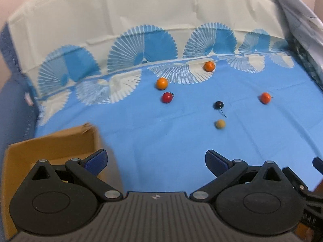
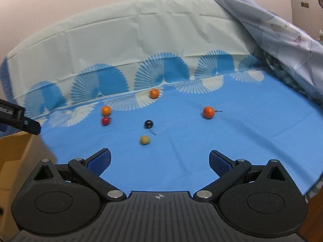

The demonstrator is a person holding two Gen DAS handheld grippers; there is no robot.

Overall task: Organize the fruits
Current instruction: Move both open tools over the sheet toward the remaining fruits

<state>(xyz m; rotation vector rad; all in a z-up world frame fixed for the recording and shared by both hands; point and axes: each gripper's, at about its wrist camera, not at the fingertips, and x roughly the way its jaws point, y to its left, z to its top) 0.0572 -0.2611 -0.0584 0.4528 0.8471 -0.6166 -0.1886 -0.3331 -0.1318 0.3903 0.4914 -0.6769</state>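
Several small fruits lie on a blue cloth: two orange ones [image 1: 162, 83] [image 1: 209, 66] at the back, a red one [image 1: 167, 97], a black cherry with a stem [image 1: 218, 104], a tan ball [image 1: 220, 124] and an orange-red one [image 1: 265, 98] to the right. The right wrist view shows the same tan ball [image 2: 145, 140], cherry [image 2: 148, 124] and orange-red fruit [image 2: 208, 112]. My left gripper [image 1: 156, 160] is open, well short of the fruits, its left finger over a cardboard box [image 1: 60, 141]. My right gripper [image 2: 159, 161] is open and holds nothing.
The blue cloth [image 1: 161, 151] with white fan patterns covers the table and rises at the back. A crumpled grey-blue sheet [image 2: 282, 40] lies at the right. The cardboard box [image 2: 14, 151] sits at the left edge. Part of the other gripper [image 2: 20, 119] shows at left.
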